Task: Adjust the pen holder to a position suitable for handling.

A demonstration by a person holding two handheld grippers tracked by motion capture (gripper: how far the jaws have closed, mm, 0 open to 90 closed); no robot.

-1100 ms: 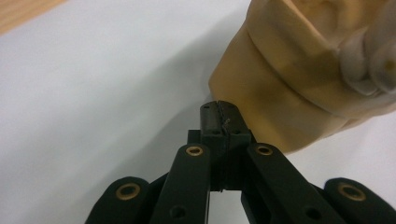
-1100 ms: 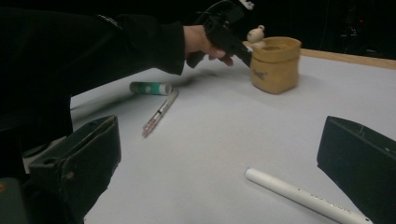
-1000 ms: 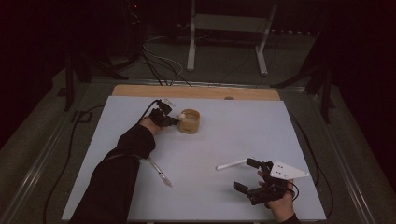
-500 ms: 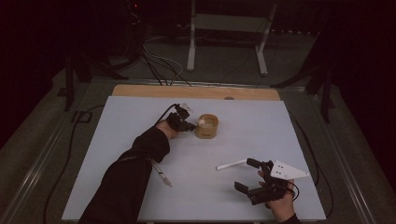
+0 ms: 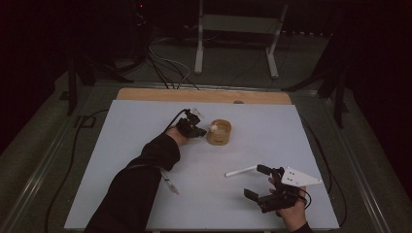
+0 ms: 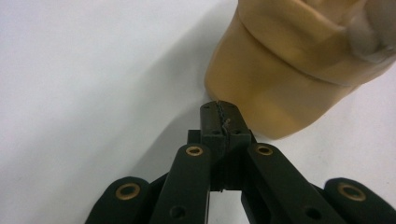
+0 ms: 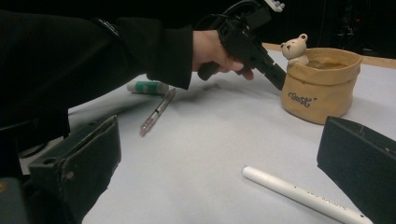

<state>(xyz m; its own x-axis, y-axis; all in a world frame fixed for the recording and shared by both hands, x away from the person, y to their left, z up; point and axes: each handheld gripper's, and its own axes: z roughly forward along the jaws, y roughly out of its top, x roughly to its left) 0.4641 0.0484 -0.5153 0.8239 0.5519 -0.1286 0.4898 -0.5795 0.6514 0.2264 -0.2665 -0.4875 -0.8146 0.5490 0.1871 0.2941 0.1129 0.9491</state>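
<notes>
Left gripper (image 6: 219, 123), jaws closed on nothing, presses the pot (image 5: 219, 132) at its 9 o'clock side, probably to push it; right gripper (image 5: 263, 181) waits open near the white pen (image 5: 241, 171).

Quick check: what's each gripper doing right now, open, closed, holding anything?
Left gripper: closed, empty, tips against the side of the tan pot.
Right gripper: open, empty, white pen lying on the table ahead of it.

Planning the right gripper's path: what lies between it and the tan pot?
The white pen lies there, near the right gripper; bare table up to the tan pot, per the high view.
</notes>
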